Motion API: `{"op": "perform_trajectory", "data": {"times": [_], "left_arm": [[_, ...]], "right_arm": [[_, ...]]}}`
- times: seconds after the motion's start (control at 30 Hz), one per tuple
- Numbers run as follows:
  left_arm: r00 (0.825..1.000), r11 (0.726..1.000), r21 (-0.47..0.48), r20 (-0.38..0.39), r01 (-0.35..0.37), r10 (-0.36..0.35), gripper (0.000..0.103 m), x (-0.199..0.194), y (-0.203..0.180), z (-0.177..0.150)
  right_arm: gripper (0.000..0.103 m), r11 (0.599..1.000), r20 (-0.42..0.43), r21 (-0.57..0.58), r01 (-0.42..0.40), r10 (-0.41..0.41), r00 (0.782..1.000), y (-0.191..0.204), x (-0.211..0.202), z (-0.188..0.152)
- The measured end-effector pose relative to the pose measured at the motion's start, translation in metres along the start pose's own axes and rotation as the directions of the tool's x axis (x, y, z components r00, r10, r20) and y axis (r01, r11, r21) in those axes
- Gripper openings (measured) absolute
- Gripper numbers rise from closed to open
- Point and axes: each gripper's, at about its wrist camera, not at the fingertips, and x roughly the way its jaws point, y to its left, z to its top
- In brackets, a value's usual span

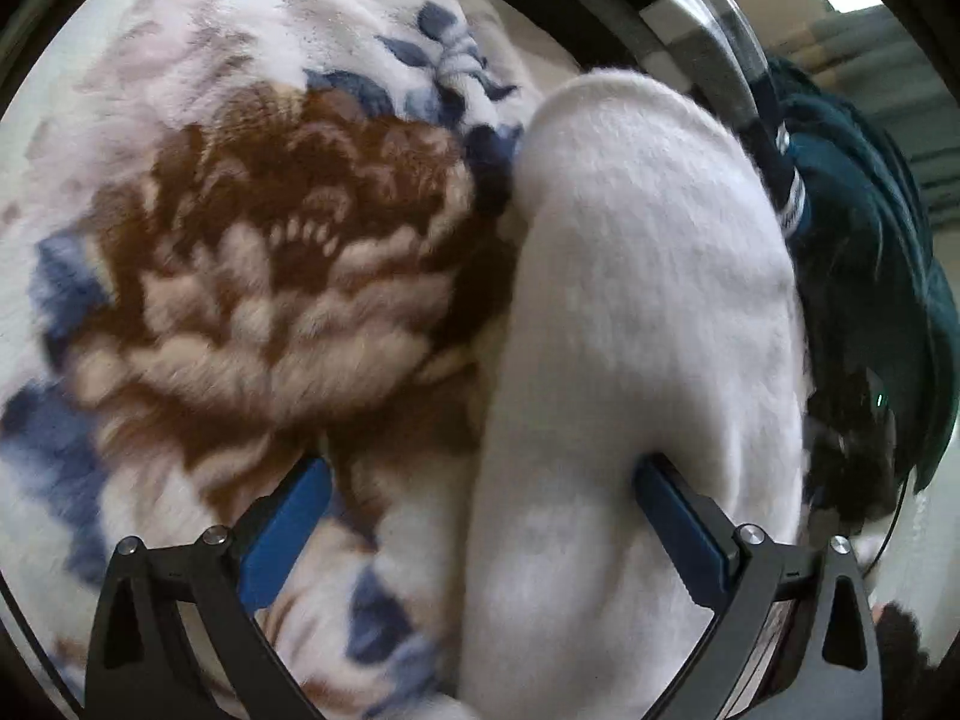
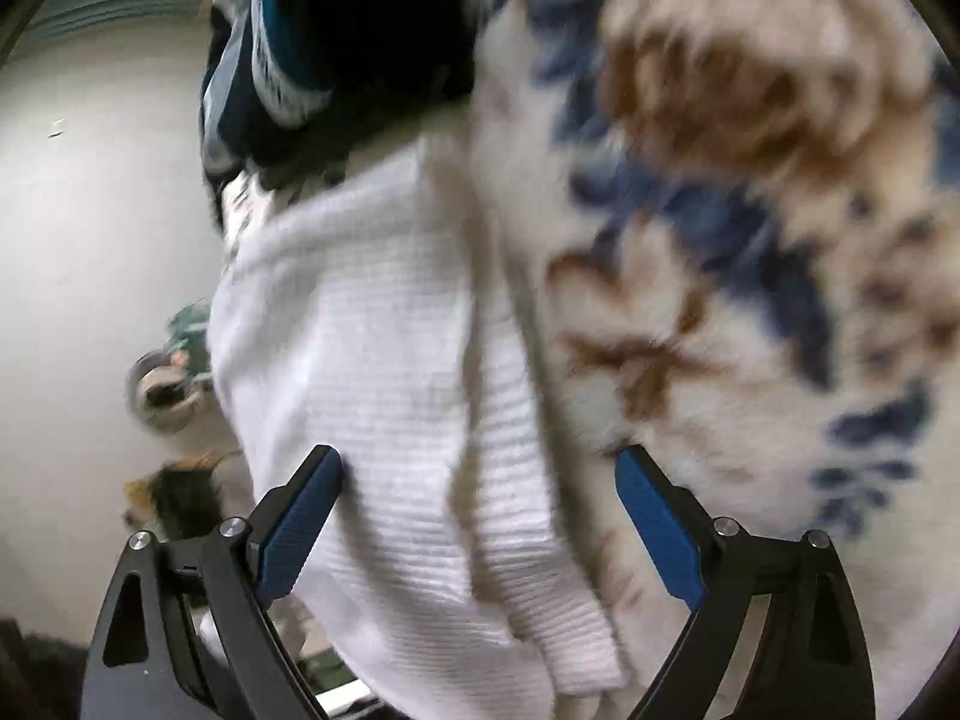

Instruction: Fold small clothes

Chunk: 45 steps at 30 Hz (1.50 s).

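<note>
White garment (image 2: pixel 384 360) between spread jaws

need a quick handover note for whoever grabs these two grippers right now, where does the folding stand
Left tongs: open, astride the near end of the white knit garment, not pinching it.
Right tongs: open over the same white garment, nothing gripped.
The garment lies doubled over into a long narrow shape on the floral fleece blanket. A dark teal garment sits bunched just beyond it.
Done: looks like a first lengthwise fold.
Left: probably folding it across, then the teal piece.
</note>
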Motion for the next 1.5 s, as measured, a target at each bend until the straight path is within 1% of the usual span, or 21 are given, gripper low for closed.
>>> {"op": "perform_trajectory", "data": {"times": [0.1, 0.2, 0.23, 0.3, 0.4, 0.5, 0.53, 0.57, 0.63, 0.67, 0.77, 0.93, 0.97, 1.0, 1.03, 1.07, 1.1, 1.17, 1.23, 1.4, 1.5], "left_arm": [[0.998, 0.998, -0.037, -0.010, 0.058, -0.058, 0.103, 0.002, 0.007, 0.009], [0.996, 0.995, -0.040, -0.018, 0.087, -0.088, 0.103, -0.004, 0.011, 0.014], [0.996, 0.995, -0.034, -0.022, 0.090, -0.091, 0.103, -0.007, 0.011, 0.017], [0.997, 0.997, 0.006, -0.016, 0.074, -0.073, 0.103, -0.017, 0.008, 0.025], [1.000, 0.991, 0.135, -0.003, 0.012, -0.011, 0.103, -0.035, -0.003, 0.039], [0.998, 0.971, 0.234, -0.011, -0.050, 0.054, 0.103, -0.043, -0.010, 0.045], [0.998, 0.968, 0.245, -0.020, -0.049, 0.056, 0.103, -0.043, -0.009, 0.045], [0.998, 0.968, 0.247, -0.033, -0.049, 0.059, 0.103, -0.039, -0.008, 0.044], [0.995, 0.977, 0.214, -0.093, 0.000, 0.020, 0.103, -0.024, -0.007, 0.041], [0.992, 0.982, 0.184, -0.122, 0.047, -0.025, 0.103, -0.014, -0.007, 0.038], [0.982, 0.980, 0.143, -0.153, 0.135, -0.113, 0.103, 0.007, -0.013, 0.030], [0.978, 0.976, 0.128, -0.135, 0.174, -0.157, 0.103, 0.025, -0.022, 0.018], [0.976, 0.972, 0.133, -0.129, 0.192, -0.175, 0.103, 0.026, -0.024, 0.017], [0.973, 0.966, 0.143, -0.118, 0.216, -0.201, 0.094, 0.023, -0.029, 0.017], [0.968, 0.959, 0.149, -0.104, 0.243, -0.229, 0.079, 0.021, -0.029, 0.017], [0.964, 0.952, 0.159, -0.097, 0.260, -0.247, 0.048, 0.019, -0.035, 0.018], [0.966, 0.950, 0.179, -0.088, 0.256, -0.244, 0.040, 0.013, -0.038, 0.017], [0.963, 0.941, 0.203, -0.065, 0.271, -0.263, 0.034, 0.000, -0.044, 0.019], [0.953, 0.935, 0.187, -0.079, 0.302, -0.292, 0.033, -0.008, -0.043, 0.024], [0.944, 0.921, 0.207, -0.096, 0.330, -0.316, 0.032, -0.030, -0.052, 0.048], [0.947, 0.912, 0.256, -0.086, 0.322, -0.310, 0.032, -0.048, -0.076, 0.069]], "right_arm": [[0.099, 0.995, -0.058, -0.020, -0.102, 0.101, 0.993, 0.008, 0.016, -0.003], [0.096, 0.995, -0.087, -0.072, -0.066, 0.060, 0.994, 0.015, 0.027, -0.014], [0.085, 0.996, -0.082, -0.072, -0.052, 0.046, 0.996, 0.016, 0.030, -0.016], [0.059, 0.996, -0.048, -0.021, -0.088, 0.087, 0.995, 0.017, 0.032, -0.025], [0.053, 0.992, 0.032, 0.048, -0.113, 0.111, 0.993, 0.022, 0.026, -0.053], [0.053, 0.972, 0.063, 0.133, -0.193, 0.186, 0.981, 0.022, 0.018, -0.088], [0.053, 0.969, 0.075, 0.153, -0.193, 0.184, 0.980, 0.021, 0.016, -0.098], [0.053, 0.974, 0.094, 0.163, -0.158, 0.144, 0.985, 0.019, 0.012, -0.105], [0.068, 0.988, 0.141, 0.146, -0.045, 0.024, 0.990, 0.014, 0.002, -0.109], [0.069, 0.992, 0.154, 0.129, -0.015, -0.005, 0.988, 0.010, -0.001, -0.107], [0.075, 0.993, 0.110, 0.112, -0.043, 0.030, 0.994, -0.005, 0.002, -0.097], [0.075, 0.997, 0.060, 0.046, -0.063, 0.060, 0.996, -0.007, 0.008, -0.085], [0.075, 0.996, 0.059, 0.047, -0.072, 0.069, 0.996, -0.008, 0.007, -0.091], [0.075, 0.996, 0.063, 0.047, -0.074, 0.071, 0.995, -0.009, 0.008, -0.090], [0.075, 0.997, 0.075, 0.044, -0.071, 0.067, 0.995, -0.008, 0.008, -0.091], [0.072, 0.996, 0.085, 0.040, -0.075, 0.071, 0.994, -0.003, 0.011, -0.085], [0.059, 0.996, 0.094, 0.043, -0.079, 0.075, 0.993, 0.001, 0.013, -0.085], [0.051, 0.996, 0.126, 0.051, -0.074, 0.067, 0.990, 0.006, 0.008, -0.089], [0.045, 0.997, 0.165, 0.050, -0.055, 0.046, 0.985, 0.013, -0.002, -0.094], [0.042, 0.998, 0.248, 0.050, -0.049, 0.035, 0.968, 0.036, -0.021, -0.115], [0.042, 0.998, 0.289, 0.044, -0.050, 0.035, 0.957, 0.055, -0.039, -0.115]]}}
